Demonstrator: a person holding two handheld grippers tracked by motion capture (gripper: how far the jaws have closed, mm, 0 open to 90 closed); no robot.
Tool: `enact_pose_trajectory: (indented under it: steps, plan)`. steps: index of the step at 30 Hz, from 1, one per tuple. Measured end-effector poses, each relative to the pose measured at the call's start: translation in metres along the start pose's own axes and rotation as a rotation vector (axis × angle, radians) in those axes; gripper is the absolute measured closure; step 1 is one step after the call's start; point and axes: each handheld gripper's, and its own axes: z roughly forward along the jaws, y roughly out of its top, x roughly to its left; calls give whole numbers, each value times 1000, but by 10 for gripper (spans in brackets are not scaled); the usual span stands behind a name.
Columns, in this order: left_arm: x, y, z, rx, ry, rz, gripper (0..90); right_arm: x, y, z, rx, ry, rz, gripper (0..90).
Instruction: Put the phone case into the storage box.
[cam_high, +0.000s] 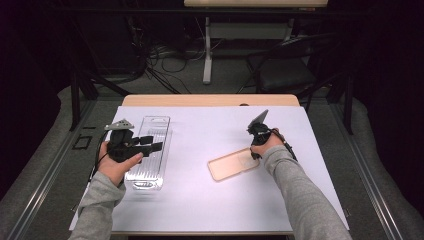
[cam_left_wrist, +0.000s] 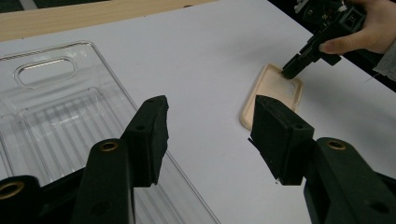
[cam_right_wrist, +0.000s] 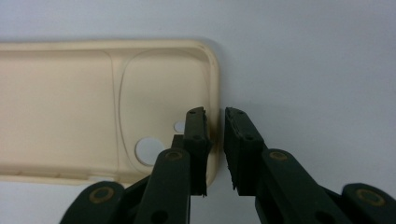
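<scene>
A beige phone case (cam_high: 230, 165) lies hollow side up on the white sheet, right of centre. My right gripper (cam_right_wrist: 215, 119) straddles the case's (cam_right_wrist: 70, 102) short end wall, one jaw inside and one outside, shut on that rim. In the left gripper view the right gripper (cam_left_wrist: 289, 72) tips down onto the case's (cam_left_wrist: 275, 88) far end. A clear plastic tray (cam_high: 150, 165) lies at the left. My left gripper (cam_high: 152, 142) hovers over it, open with nothing between its jaws (cam_left_wrist: 210, 116); the tray (cam_left_wrist: 56, 116) lies below its left jaw.
A white sheet (cam_high: 210, 200) covers most of the wooden table (cam_high: 210, 100). Bare sheet lies between tray and case. Beyond the table's far edge are a dark chair (cam_high: 285, 70), table legs and cables on the floor.
</scene>
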Motion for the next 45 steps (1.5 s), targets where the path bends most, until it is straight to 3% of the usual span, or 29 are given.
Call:
enact_pose_trajectory:
  steps: [11,14,15,28,45]
  plan:
    - [1,-1,0,-4,6,-1,458,1,1,3,33,-12,-1,829]
    - [2,-1,0,-7,8,-3,454,1,1,3,29,-9,2,839]
    - [2,-1,0,-11,7,-7,452,1,0,4,5,1,8,854]
    - [2,-1,0,-12,8,-6,449,1,0,3,30,-26,-1,868]
    - [3,-1,0,-10,9,-8,445,0,0,0,17,-14,8,875]
